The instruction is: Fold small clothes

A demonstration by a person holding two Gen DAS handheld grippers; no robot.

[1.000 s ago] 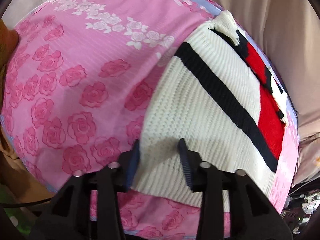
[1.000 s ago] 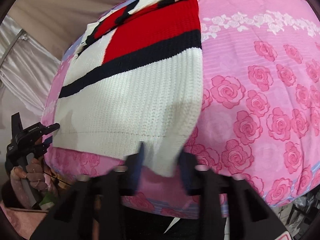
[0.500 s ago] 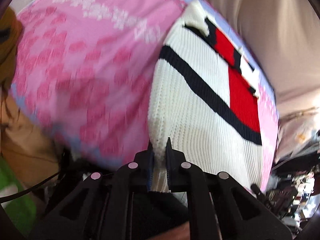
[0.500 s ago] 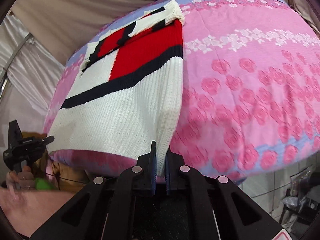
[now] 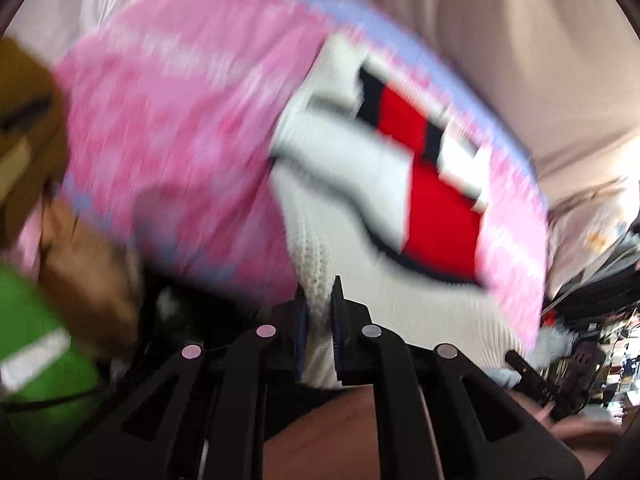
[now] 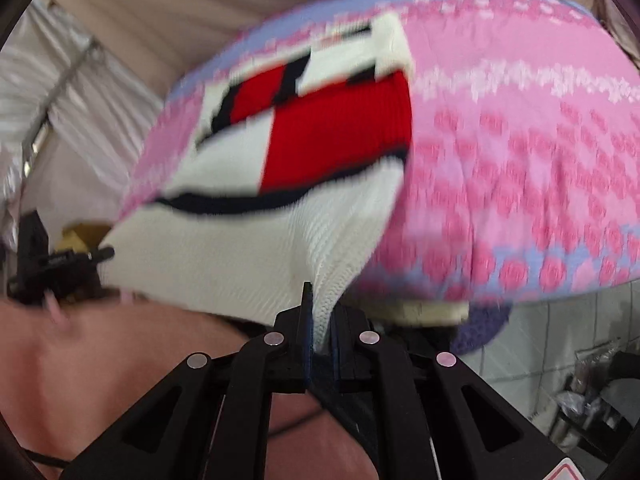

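A small white knit sweater [image 5: 352, 216] with a red block and dark stripes lies on a pink rose-print bedsheet [image 5: 168, 128]. My left gripper [image 5: 319, 304] is shut on the sweater's near left hem corner and holds it lifted off the sheet. My right gripper [image 6: 322, 308] is shut on the near right hem corner of the sweater [image 6: 280, 216], also lifted. The hem hangs stretched between both grippers, beyond the near edge of the pink sheet [image 6: 520, 168]. Both views are motion-blurred.
Beige curtains [image 5: 500, 40] hang behind the bed. Green and brown cloth [image 5: 48, 320] lies at the lower left in the left wrist view. A tiled floor with clutter [image 6: 560, 360] shows at lower right. The left gripper's body [image 6: 52, 268] shows at left in the right wrist view.
Both grippers closed on the sweater's hem corners, then pulled back and up, lifting the hem off the bed toward me. The sweater's lower half has risen from the sheet.
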